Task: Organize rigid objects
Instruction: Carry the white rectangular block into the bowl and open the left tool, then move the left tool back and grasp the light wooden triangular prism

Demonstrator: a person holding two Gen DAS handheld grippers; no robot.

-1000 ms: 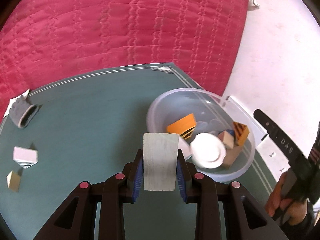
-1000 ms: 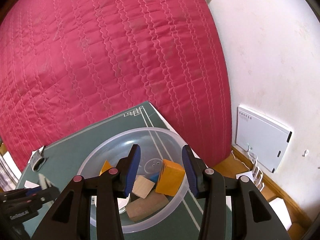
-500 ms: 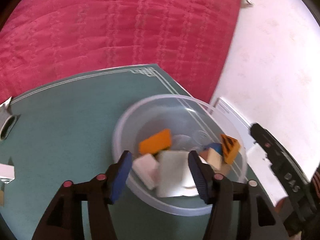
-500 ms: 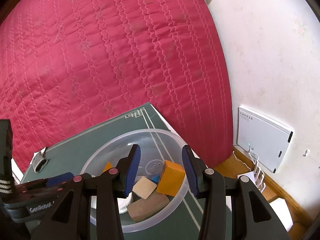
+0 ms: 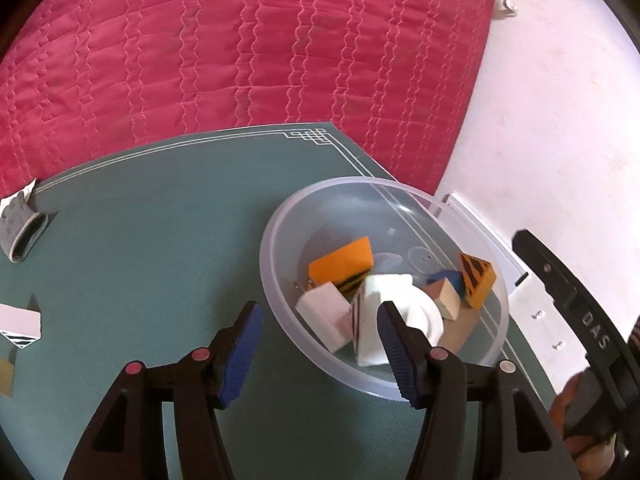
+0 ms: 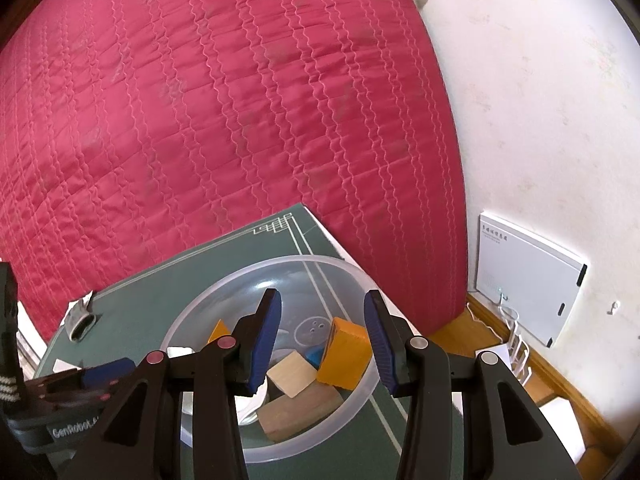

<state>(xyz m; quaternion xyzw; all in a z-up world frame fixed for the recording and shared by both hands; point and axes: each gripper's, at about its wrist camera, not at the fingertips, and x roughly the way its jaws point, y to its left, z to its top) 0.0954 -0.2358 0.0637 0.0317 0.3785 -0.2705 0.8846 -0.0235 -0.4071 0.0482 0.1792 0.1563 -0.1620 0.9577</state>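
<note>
The clear plastic bowl [image 5: 280, 240] sits at the mat's [image 5: 160, 260] 3 o'clock edge, holding roughly seven blocks. The pale block [image 5: 372, 320] lies inside it; the left gripper [image 5: 316, 344] just spread its jaws, nothing between them. Right gripper [image 6: 322, 344] hangs over the bowl, jaws apart, empty. Three loose pieces sit around 9 o'clock, open mat between

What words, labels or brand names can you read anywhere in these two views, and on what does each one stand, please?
"DAS": on the black body of the right tongs, seen from the left wrist; further letters are out of view.
"GenRobot": on the black body of the left tongs, seen from the right wrist; what follows is cut off.
White wall box: a line of red print near its top, too small to read.
</note>
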